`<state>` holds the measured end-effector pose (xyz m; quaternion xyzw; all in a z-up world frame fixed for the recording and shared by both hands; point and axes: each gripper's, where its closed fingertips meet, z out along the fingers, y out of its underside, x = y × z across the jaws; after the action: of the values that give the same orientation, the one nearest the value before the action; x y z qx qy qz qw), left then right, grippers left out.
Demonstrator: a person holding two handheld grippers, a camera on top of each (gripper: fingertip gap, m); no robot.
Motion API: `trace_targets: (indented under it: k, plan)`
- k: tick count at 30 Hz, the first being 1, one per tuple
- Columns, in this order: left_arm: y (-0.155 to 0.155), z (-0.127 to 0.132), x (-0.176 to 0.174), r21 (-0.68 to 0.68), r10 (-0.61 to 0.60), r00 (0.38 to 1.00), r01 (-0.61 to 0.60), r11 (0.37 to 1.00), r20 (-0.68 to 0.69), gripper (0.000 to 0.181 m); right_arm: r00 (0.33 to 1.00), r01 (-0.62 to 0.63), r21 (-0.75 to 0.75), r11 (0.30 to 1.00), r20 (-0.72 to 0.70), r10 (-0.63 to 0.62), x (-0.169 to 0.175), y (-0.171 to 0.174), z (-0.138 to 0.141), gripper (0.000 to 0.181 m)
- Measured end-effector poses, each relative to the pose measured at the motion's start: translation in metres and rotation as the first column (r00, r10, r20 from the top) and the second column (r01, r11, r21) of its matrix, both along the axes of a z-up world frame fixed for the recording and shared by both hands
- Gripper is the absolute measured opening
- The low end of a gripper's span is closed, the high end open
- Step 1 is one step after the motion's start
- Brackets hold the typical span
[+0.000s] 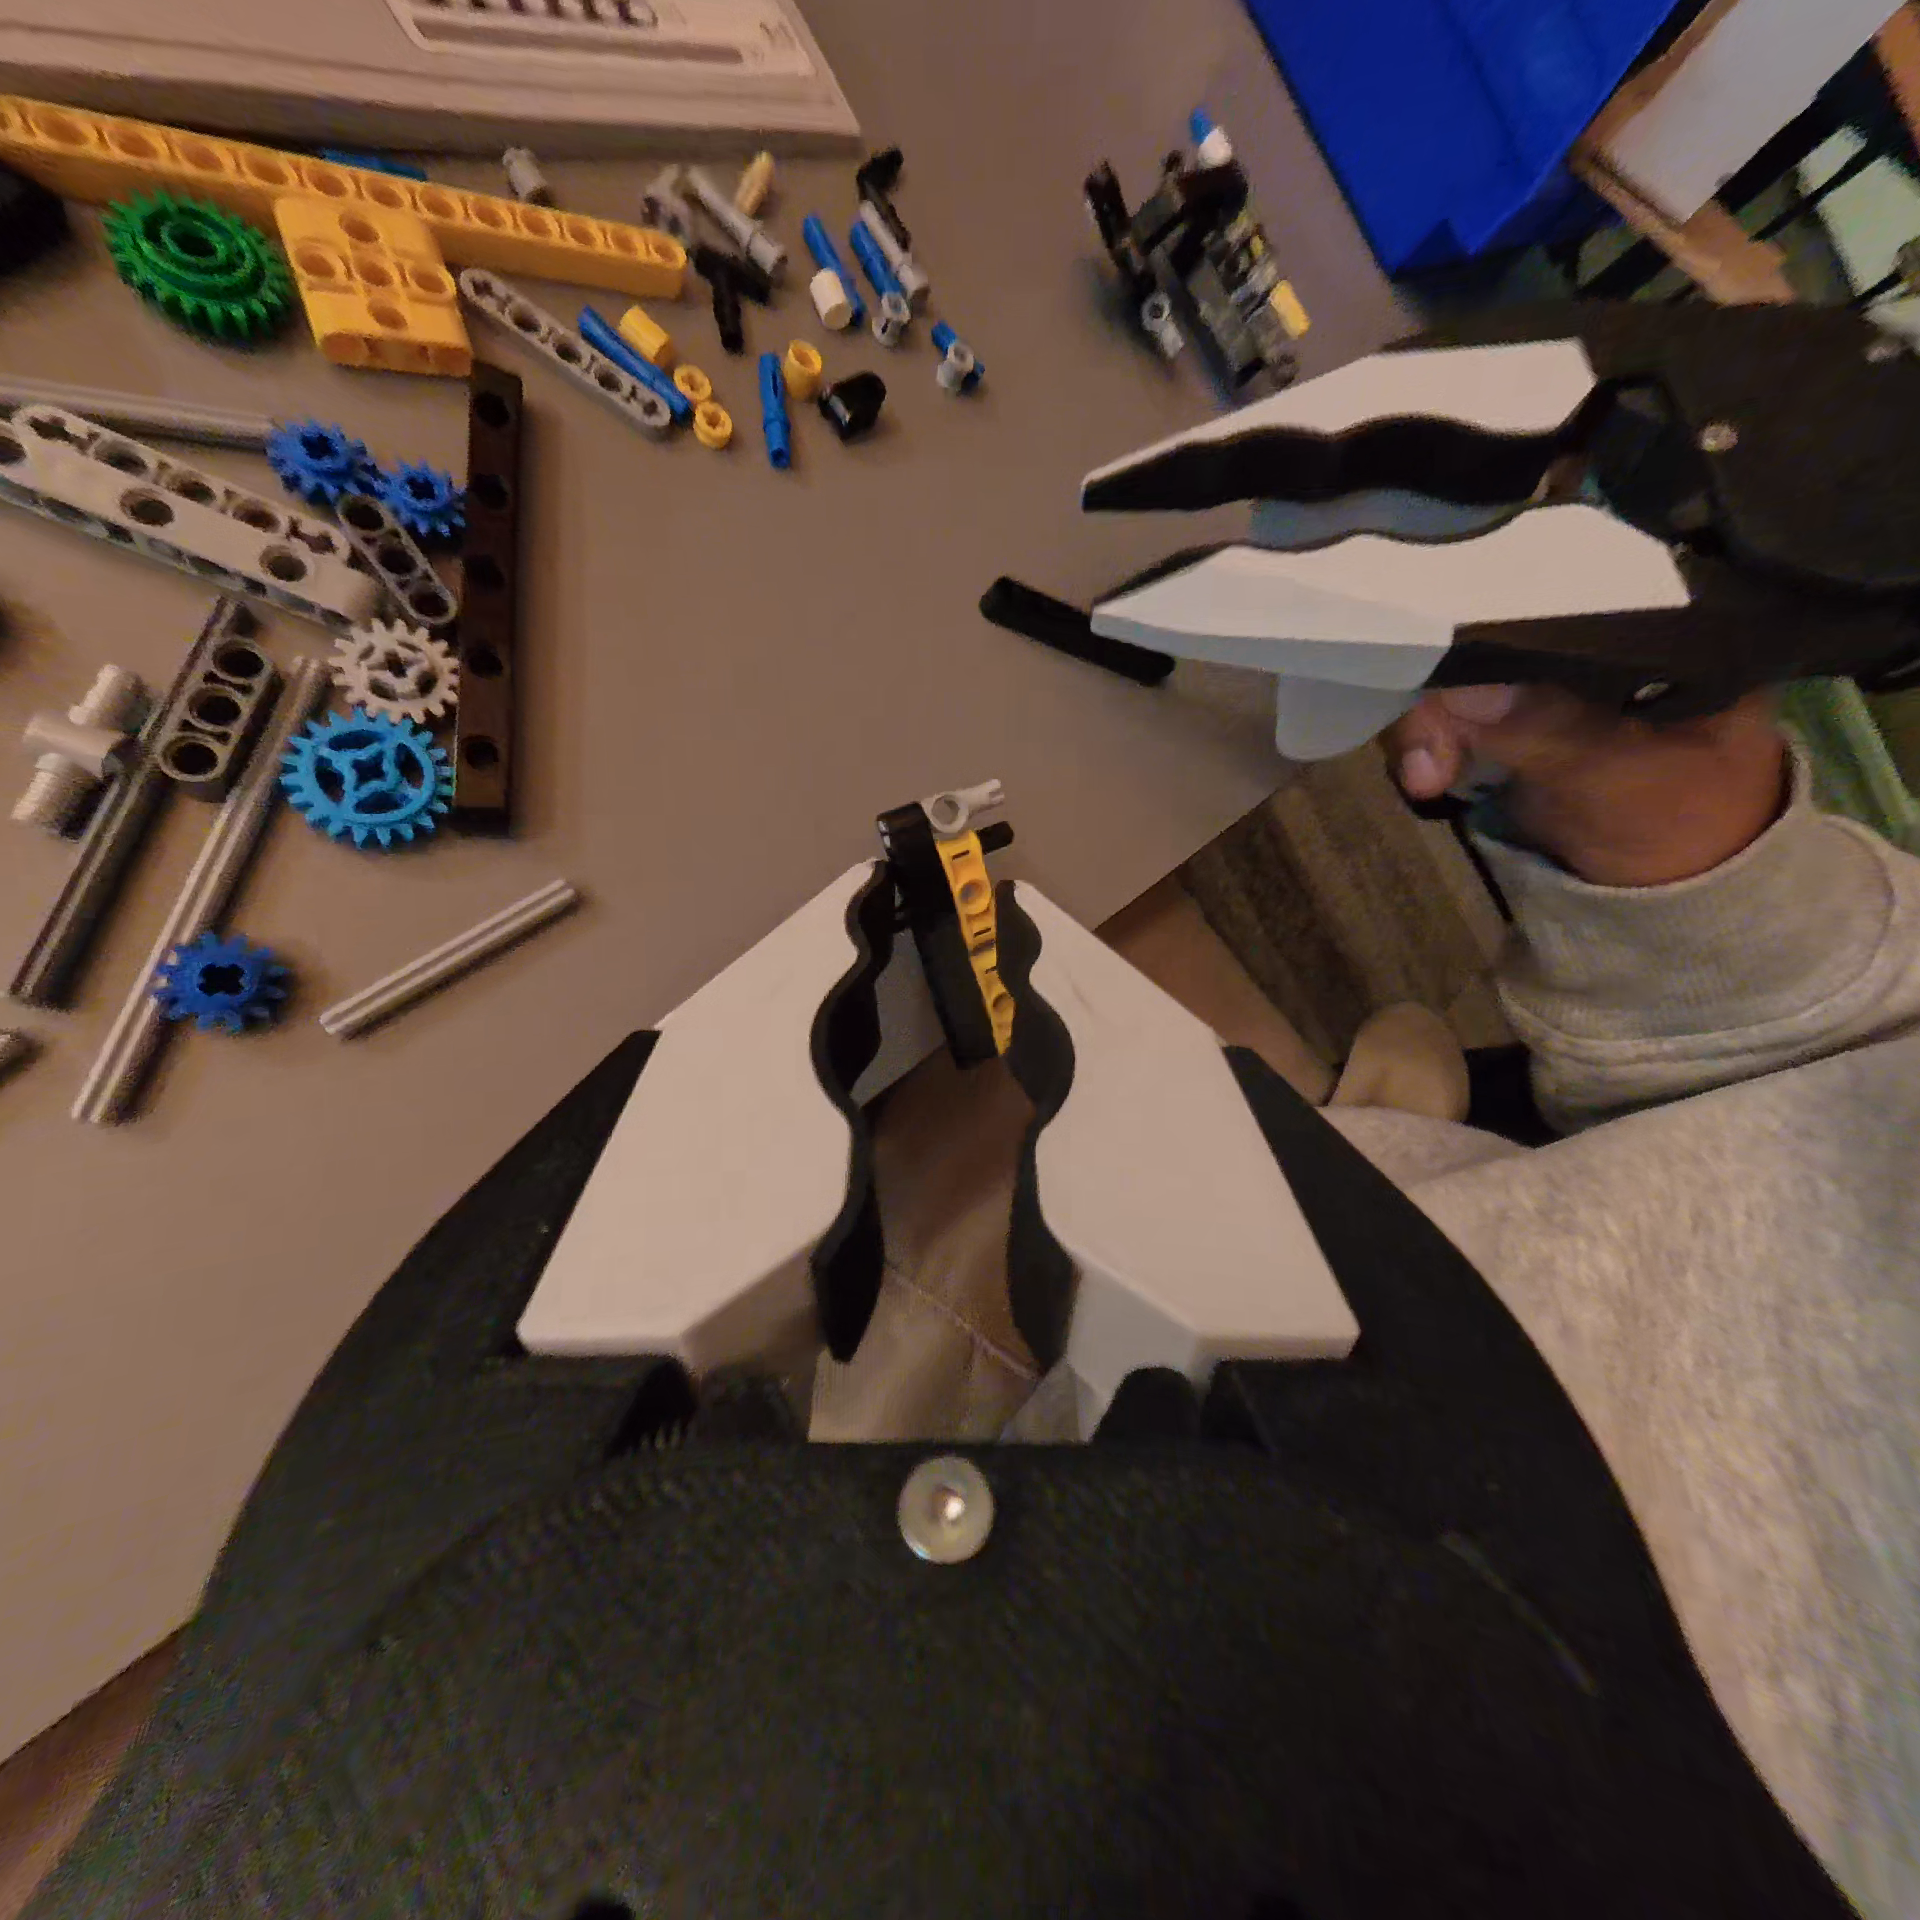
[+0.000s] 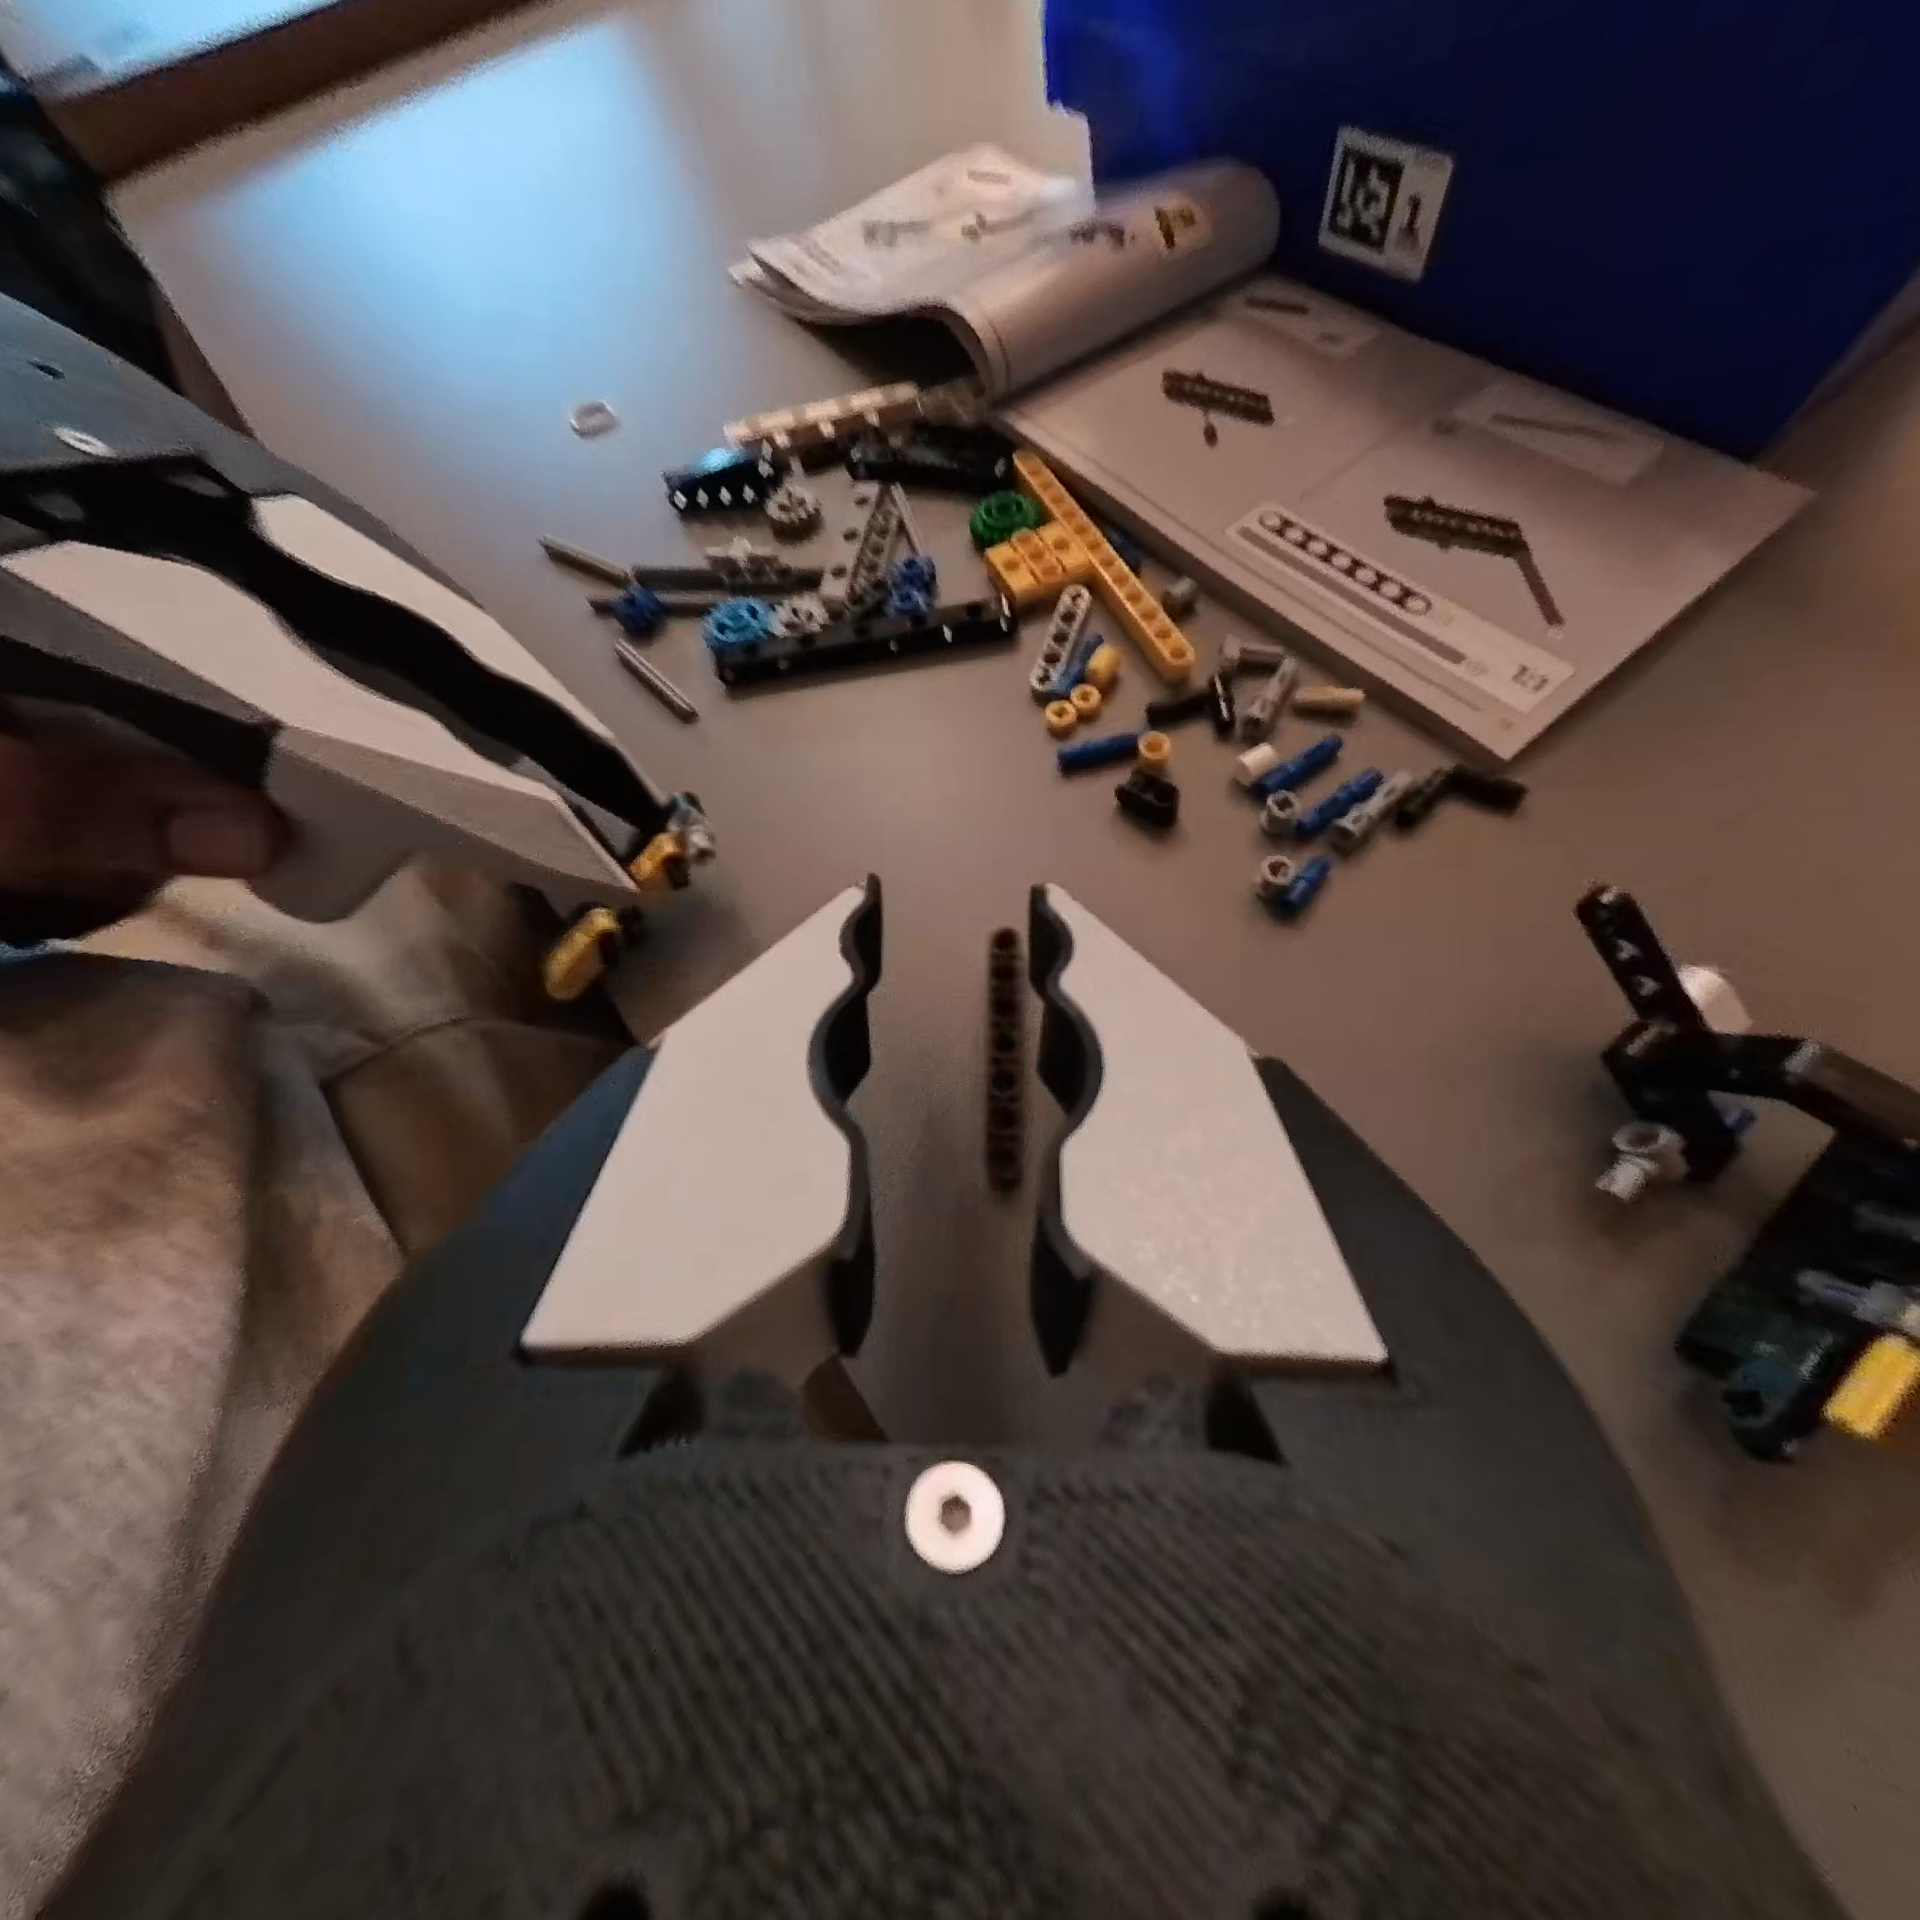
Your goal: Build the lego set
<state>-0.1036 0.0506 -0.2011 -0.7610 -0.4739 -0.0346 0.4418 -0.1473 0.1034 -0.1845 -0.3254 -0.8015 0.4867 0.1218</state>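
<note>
My left gripper [image 1: 940,881] is shut on a small black-and-yellow beam assembly [image 1: 964,935] with a grey pin on top, held above the table's near edge. It also shows at the left of the right wrist view [image 2: 652,831], with the assembly [image 2: 665,854] at its tip. My right gripper [image 2: 951,899] is open and low over the grey table, with a long black beam [image 2: 1006,1049] lying between its fingers, close to the right finger. In the left wrist view the right gripper [image 1: 1091,556] hangs open over that beam [image 1: 1070,629].
Loose beams, gears, axles and pins [image 1: 395,436] lie spread on the table [image 1: 727,644], also in the right wrist view [image 2: 935,603]. A partly built black model [image 2: 1766,1143] stands at the right. An open instruction booklet [image 2: 1351,520] and a blue bin [image 2: 1558,208] lie behind. A person's grey sleeve [image 1: 1662,966] is near. There is about 8 centimetres between the tips of the two grippers.
</note>
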Motion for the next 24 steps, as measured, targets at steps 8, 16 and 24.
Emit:
trace_targets:
  k: [8, 16, 24]
  plan:
    - [0.006, 0.017, -0.005, 0.129, 0.01, 0.998, -0.002, 0.992, -0.062, 0.015, 0.968, -0.093, -0.385, 0.918, 0.181, 0.174, 0.031, -0.042, 0.02, 0.031]
    - [0.015, 0.02, -0.001, 0.094, -0.046, 0.988, 0.061, 0.994, -0.147, 0.017, 0.946, -0.114, -0.416, 0.902, 0.233, 0.227, 0.038, -0.048, 0.016, 0.008]
    - [0.023, 0.033, 0.006, 0.153, -0.092, 0.973, 0.126, 0.98, -0.21, 0.029, 0.932, -0.103, -0.48, 0.871, 0.26, 0.254, 0.034, -0.038, 0.022, 0.005]
